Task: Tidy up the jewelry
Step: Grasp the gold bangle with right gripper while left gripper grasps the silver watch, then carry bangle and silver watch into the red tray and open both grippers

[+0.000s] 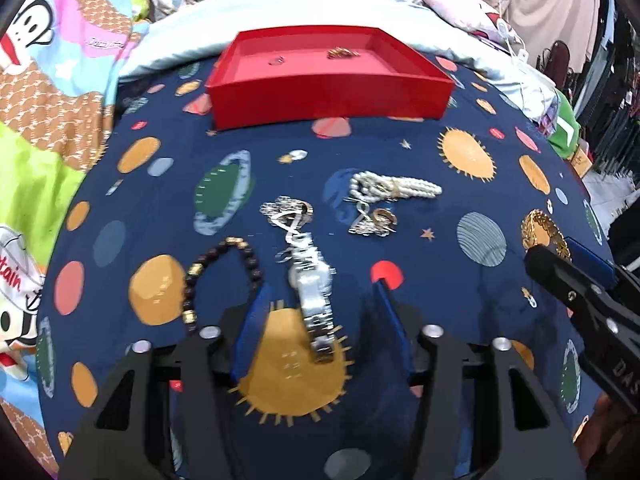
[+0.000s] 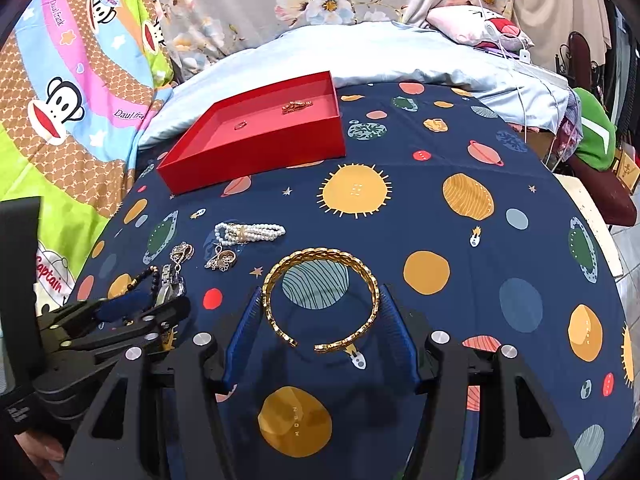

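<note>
Red box (image 2: 256, 148): it sits at the far side of the space-print cloth (image 2: 460, 240), open on top.
Already put away: a small ring (image 2: 240, 125) and a little gold piece (image 2: 296, 106) lie inside the box.
Still out: a silver watch (image 1: 314, 304), a dark bead bracelet (image 1: 218, 276), a pearl bracelet (image 1: 394, 188), two small heaps of silver and gold bits (image 1: 288, 212) and (image 1: 374, 222), and a gold bangle (image 2: 320, 300). All lie on the cloth, well apart from the box.
How far along: I think the job has only just started. Two things are in, and about six wait.
Left gripper (image 1: 320, 296): its blue fingers (image 1: 256, 320) are spread wide. The watch lies between them, but they do not squeeze it. It holds nothing.
Right gripper (image 2: 320, 304): wide apart too. The gold bangle lies on the cloth between its fingers (image 2: 244, 320). The right side of the bangle is very near one finger, maybe touching; I cannot tell. It is not lifted.
My guess: each gripper looks ready to close on its piece.
</note>
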Demonstrator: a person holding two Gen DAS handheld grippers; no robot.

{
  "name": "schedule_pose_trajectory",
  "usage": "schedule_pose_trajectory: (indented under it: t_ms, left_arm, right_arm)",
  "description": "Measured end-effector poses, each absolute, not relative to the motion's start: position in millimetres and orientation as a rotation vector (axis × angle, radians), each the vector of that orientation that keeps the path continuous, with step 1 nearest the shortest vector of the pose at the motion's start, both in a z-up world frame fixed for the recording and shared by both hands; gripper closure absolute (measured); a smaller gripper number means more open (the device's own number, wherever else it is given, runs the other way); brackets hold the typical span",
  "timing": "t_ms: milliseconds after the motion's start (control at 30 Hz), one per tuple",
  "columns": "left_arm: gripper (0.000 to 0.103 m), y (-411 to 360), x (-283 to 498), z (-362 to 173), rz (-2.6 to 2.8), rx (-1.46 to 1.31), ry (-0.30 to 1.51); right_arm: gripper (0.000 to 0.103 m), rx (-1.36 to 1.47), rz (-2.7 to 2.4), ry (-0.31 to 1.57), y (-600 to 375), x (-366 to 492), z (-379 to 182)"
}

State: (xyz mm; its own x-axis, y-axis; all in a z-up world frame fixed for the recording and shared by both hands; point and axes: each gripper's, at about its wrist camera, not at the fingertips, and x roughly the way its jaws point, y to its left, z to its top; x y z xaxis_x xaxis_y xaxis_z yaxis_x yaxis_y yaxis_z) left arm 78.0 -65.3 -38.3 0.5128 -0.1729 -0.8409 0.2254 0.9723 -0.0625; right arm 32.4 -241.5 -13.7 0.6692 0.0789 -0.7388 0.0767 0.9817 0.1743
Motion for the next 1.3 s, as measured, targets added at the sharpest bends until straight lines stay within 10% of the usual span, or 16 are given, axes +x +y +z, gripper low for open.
schedule_pose_trajectory:
  t_ms: [300, 1300]
  left_arm:
    - [0.087, -63.6, 80.6, -43.6, -0.235, 0.02, 1.03]
    - [0.093, -41.7, 74.3, 39.2, -0.353, -0.095, 0.897]
  right_arm:
    - [0.045, 0.217, 0.003, 0.831, -245.8, 30.2, -12.3]
    - [0.045, 0.187, 0.092, 0.771, -221.7, 34.5, 24.2]
